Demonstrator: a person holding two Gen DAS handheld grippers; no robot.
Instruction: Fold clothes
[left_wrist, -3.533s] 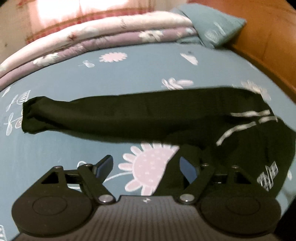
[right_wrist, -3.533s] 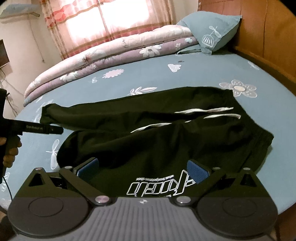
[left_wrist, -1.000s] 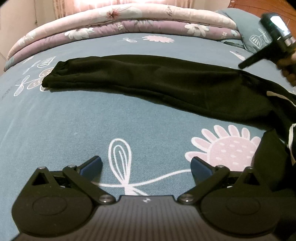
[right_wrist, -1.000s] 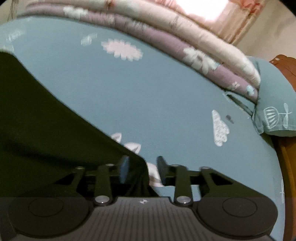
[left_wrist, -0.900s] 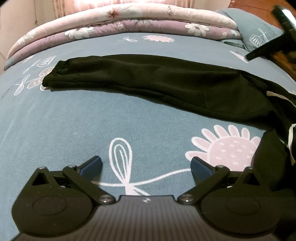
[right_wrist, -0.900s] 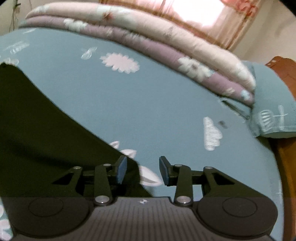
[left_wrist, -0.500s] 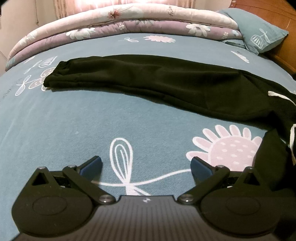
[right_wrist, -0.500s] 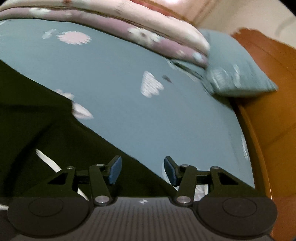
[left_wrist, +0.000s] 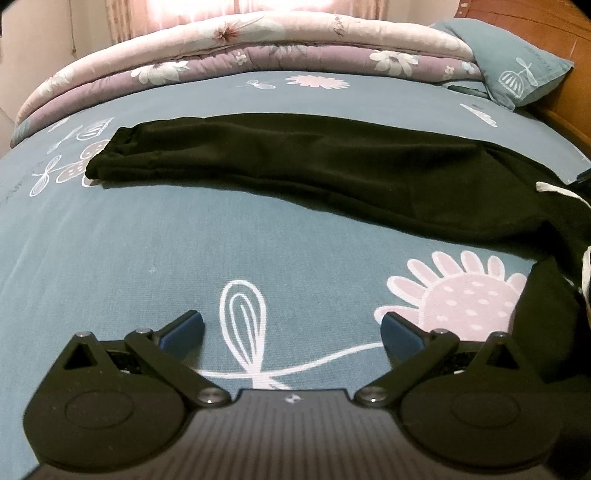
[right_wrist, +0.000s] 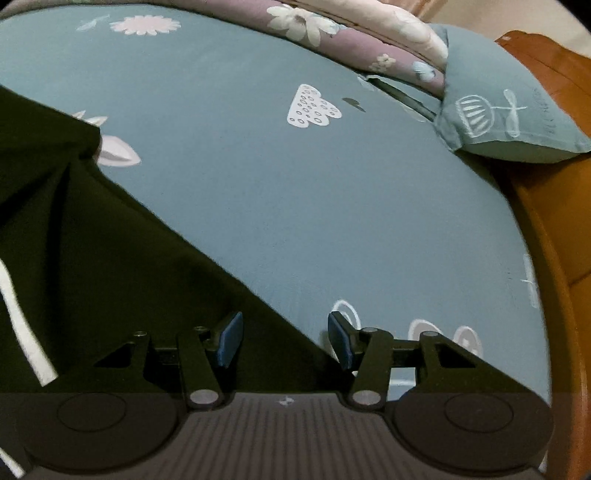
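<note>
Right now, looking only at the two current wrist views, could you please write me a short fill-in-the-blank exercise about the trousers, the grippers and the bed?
1. The black trousers lie on a bed sheet whose colour is ____.
2. Both the left gripper and the right gripper have their jaws ____.
3. The drawstring of the trousers is ____ in colour.
4. The pillow leans against a headboard made of ____.

Missing words: blue; open; white; wood
</note>
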